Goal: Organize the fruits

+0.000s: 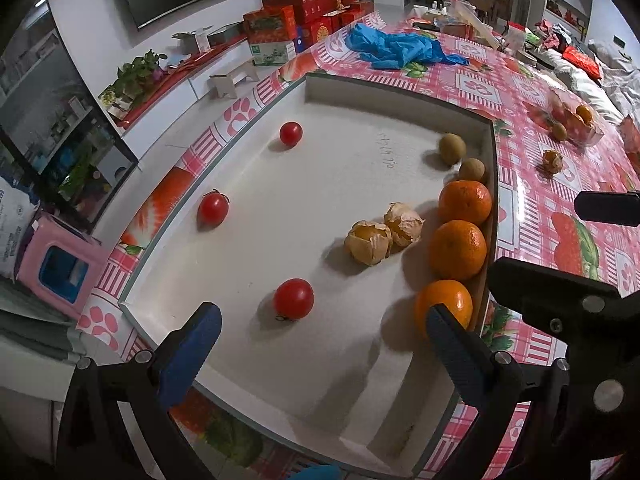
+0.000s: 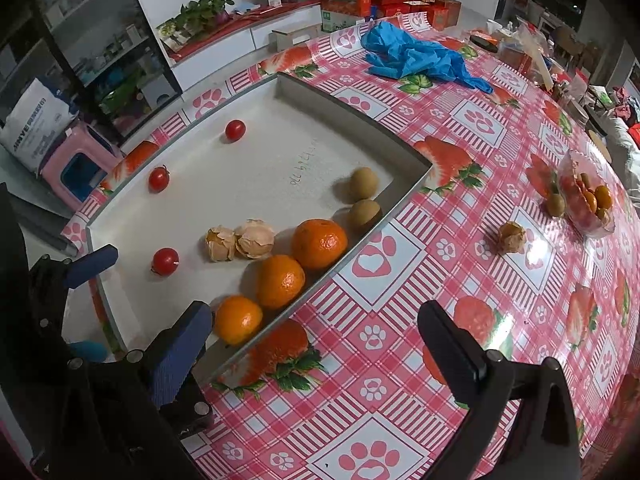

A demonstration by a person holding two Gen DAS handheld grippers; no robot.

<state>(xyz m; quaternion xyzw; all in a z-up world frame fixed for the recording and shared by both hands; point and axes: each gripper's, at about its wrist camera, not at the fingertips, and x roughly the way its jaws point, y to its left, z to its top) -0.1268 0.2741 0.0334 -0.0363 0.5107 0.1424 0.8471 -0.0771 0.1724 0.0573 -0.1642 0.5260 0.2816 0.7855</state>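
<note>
A shallow white tray sits at the left edge of a table covered in a pink strawberry-and-paw-print cloth, its contents sorted by kind. Three cherry tomatoes are strung along the tray's left edge, well apart from one another. Two husked physalis lie touching near the tray's middle. Three mandarins line the tray's right wall in a row, with two kiwis beyond them toward the far right corner. Out on the cloth, a third physalis lies alone, near a clear plastic container of mixed fruit at the table's right edge (one more kiwi sits just beside it). A heap of blue gloves occupies the table's far side. The left gripper hovers over the tray's near edge, fingers spread and holding nothing; the right gripper hovers over the tray's right wall and the cloth, likewise spread and empty.
</note>
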